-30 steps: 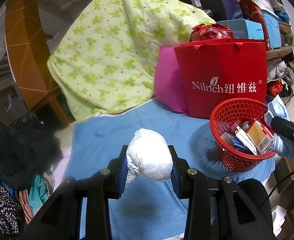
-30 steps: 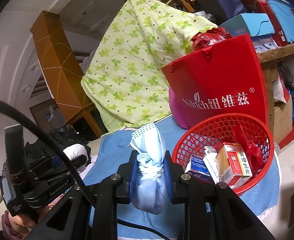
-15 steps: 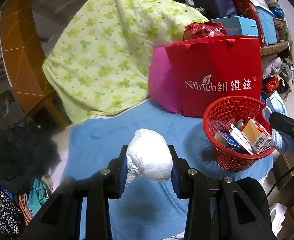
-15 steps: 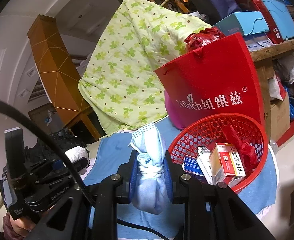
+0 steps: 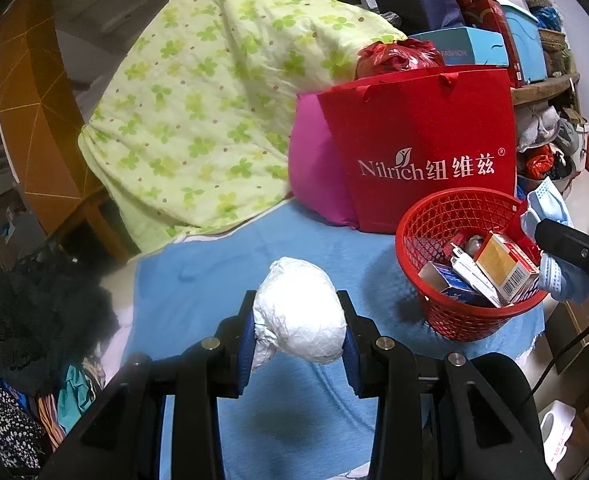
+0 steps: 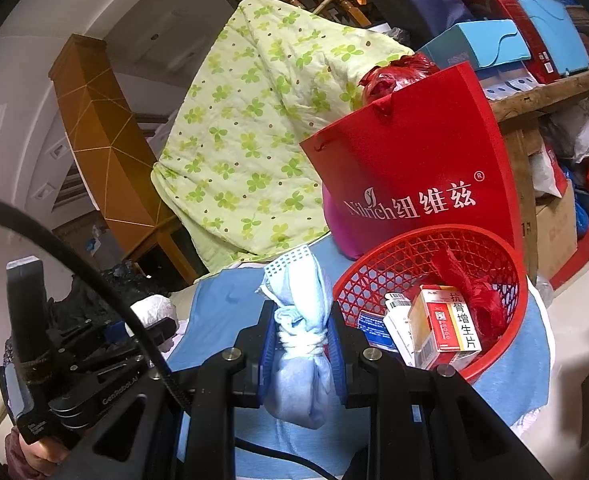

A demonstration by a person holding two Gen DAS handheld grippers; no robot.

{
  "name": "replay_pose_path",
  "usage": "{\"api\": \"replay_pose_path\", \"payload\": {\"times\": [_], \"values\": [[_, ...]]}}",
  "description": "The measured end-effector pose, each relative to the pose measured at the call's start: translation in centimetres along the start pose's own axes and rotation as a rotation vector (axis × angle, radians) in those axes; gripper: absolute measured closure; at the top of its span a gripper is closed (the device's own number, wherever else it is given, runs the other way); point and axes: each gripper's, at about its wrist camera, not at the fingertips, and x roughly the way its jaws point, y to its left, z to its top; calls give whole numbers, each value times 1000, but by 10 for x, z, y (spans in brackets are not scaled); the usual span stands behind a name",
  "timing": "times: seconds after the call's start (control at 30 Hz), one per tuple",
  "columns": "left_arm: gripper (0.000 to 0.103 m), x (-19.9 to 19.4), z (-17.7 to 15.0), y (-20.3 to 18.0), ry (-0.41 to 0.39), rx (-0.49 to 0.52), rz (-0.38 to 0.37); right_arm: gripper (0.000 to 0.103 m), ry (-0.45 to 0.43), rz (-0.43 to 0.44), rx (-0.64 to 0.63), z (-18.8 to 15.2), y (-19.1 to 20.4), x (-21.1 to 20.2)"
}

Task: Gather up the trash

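Observation:
My left gripper [image 5: 299,320] is shut on a crumpled white paper wad [image 5: 298,314], held above the blue cloth [image 5: 222,264], left of the red mesh basket [image 5: 450,320]. My right gripper [image 6: 300,324] is shut on a bunched light-blue face mask [image 6: 300,344], just left of the same basket [image 6: 374,276]. The basket holds medicine boxes [image 6: 442,326] and a red plastic scrap [image 6: 482,300]. In the left wrist view the right gripper [image 5: 546,250] with the mask [image 5: 550,208] hangs at the basket's right rim. In the right wrist view the left gripper [image 6: 150,322] sits at lower left.
A red paper bag [image 5: 426,148] and a pink cushion [image 5: 314,176] stand right behind the basket. A green flowered quilt [image 5: 214,112] is draped at the back. Dark clothes [image 5: 34,304] pile at the left. Boxes [image 5: 466,48] crowd a wooden shelf at the right.
Both views have shifted slightly, so the basket and bag sit a little further left in each frame. Both grips are unchanged.

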Motion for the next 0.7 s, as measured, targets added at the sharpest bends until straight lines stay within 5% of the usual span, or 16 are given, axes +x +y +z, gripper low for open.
{"api": "replay_pose_path", "payload": {"times": [0.7], "values": [[64,2,2,-15,6,35,-19,77,-2,-14,26,2,-12,-2]]}}
